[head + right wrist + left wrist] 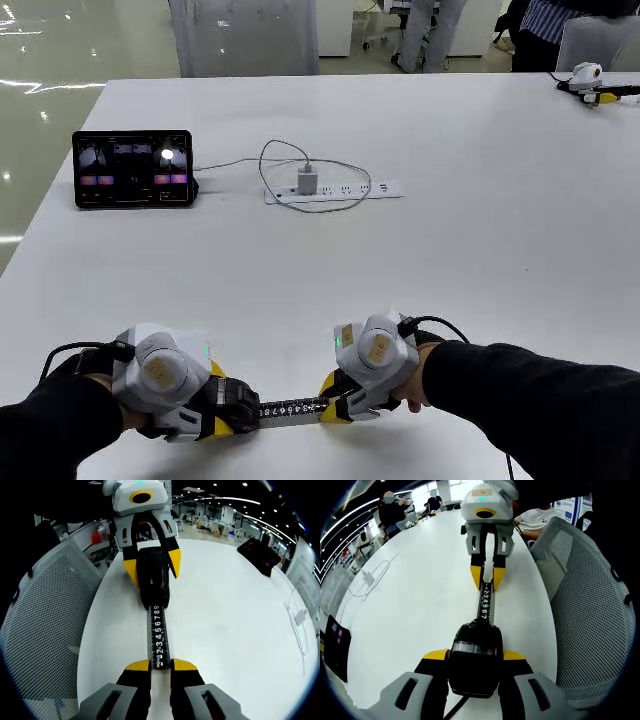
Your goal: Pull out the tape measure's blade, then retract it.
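Note:
A black tape measure case [476,655] sits between the yellow-tipped jaws of my left gripper [476,656], which is shut on it; the case [238,408] lies low at the table's near edge. Its dark blade [292,409] with white numbers runs a short way right to my right gripper [333,410]. In the right gripper view that gripper [160,665] is shut on the blade's end, and the blade [157,632] leads away to the case [153,577]. In the left gripper view the blade [485,602] reaches the right gripper [487,577].
A white table [400,260] carries a black tablet [133,168] at the far left, and a power strip [335,190] with a charger and looped cable at the middle. Another gripper tool [592,85] lies at the far right corner. A mesh chair [590,605] stands beside the table.

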